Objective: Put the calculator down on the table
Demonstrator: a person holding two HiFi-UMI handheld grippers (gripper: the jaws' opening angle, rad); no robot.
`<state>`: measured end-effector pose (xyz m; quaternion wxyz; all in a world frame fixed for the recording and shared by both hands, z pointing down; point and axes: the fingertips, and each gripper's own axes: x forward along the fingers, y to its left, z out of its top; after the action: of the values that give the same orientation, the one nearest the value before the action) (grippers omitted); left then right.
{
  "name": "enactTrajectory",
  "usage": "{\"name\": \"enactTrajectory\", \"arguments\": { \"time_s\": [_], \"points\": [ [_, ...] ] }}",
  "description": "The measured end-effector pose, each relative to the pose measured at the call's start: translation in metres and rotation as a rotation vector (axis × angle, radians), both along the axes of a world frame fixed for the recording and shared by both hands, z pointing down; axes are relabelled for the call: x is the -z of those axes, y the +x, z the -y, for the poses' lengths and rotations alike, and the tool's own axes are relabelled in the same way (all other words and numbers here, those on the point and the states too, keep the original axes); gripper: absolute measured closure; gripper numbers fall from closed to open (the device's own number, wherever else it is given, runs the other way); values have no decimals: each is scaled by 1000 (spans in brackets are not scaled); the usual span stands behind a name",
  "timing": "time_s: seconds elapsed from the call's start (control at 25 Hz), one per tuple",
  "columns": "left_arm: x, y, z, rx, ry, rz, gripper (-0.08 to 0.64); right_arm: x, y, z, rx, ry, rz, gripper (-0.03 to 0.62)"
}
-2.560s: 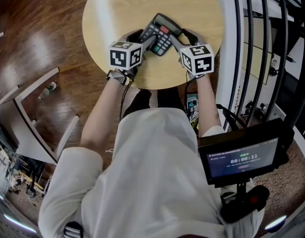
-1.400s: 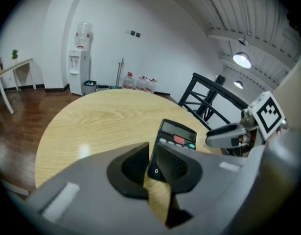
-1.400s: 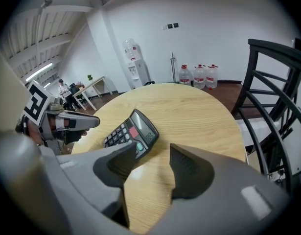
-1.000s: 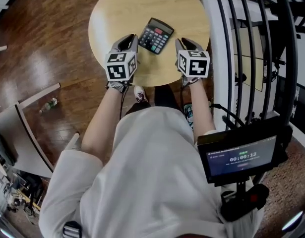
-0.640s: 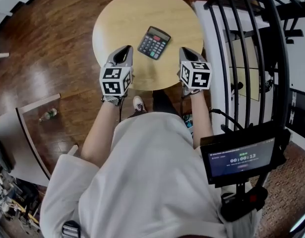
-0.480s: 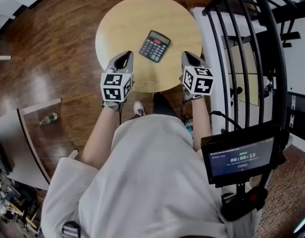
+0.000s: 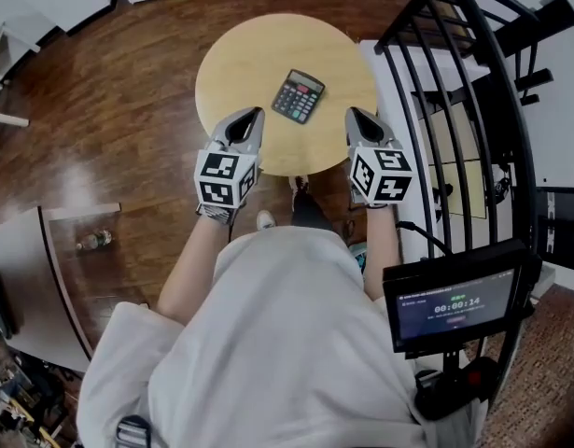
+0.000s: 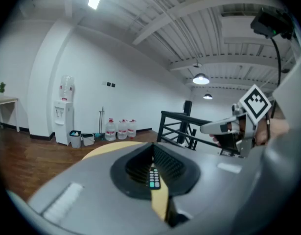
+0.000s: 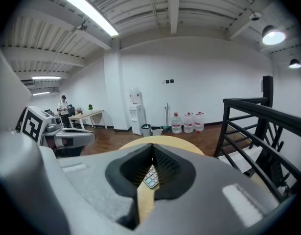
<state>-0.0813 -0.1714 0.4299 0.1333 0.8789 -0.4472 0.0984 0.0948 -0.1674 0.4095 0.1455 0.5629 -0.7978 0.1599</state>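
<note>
Left gripper [image 7: 253, 117] and right gripper [image 7: 354, 118] have both pulled up and back, so the calculator [image 7: 298, 96] now lies flat on the table [image 7: 232, 56], clear of them. Both are pinched shut on nothing. It looks like light, stiff, slick plastic, so I'd grab its long edges. Keys are too small to read.

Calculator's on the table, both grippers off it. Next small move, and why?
Probably just draw both grippers back toward the body and stop. The calculator lies flat on the table, untouched. The left gripper and right gripper are shut, empty and apart from it, so nothing is left to place.
</note>
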Motion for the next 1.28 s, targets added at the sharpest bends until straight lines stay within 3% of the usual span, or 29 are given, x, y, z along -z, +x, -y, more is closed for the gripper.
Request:
{"name": "enactTrajectory", "arguments": {
  "time_s": [0.12, 0.28, 0.44, 0.64, 0.76, 0.88, 1.28],
  "points": [
    [31, -4, -14, -26, 37, -9, 554, 20, -5, -21, -25, 23, -11, 591],
    [50, -5, -26, -49, 49, -27, 554, 27, -1, -37, -32, 42, 43, 590],
    [64, -7, -37, -36, 60, -35, 554, 37, 10, -48, -44, 66, 49, 591],
    [86, -13, -52, -19, 100, -40, 554, 61, 13, -60, -50, 116, 126, 590],
    [92, -16, -54, -13, 152, -7, 554, 71, 12, -63, -42, 151, 85, 590],
    [94, -12, -56, -10, 156, -16, 554, 76, 9, -62, -15, 171, 37, 591],
    [92, -3, -61, -23, 168, 1, 554, 79, -2, -63, 36, 205, 54, 591]
  ]
}}
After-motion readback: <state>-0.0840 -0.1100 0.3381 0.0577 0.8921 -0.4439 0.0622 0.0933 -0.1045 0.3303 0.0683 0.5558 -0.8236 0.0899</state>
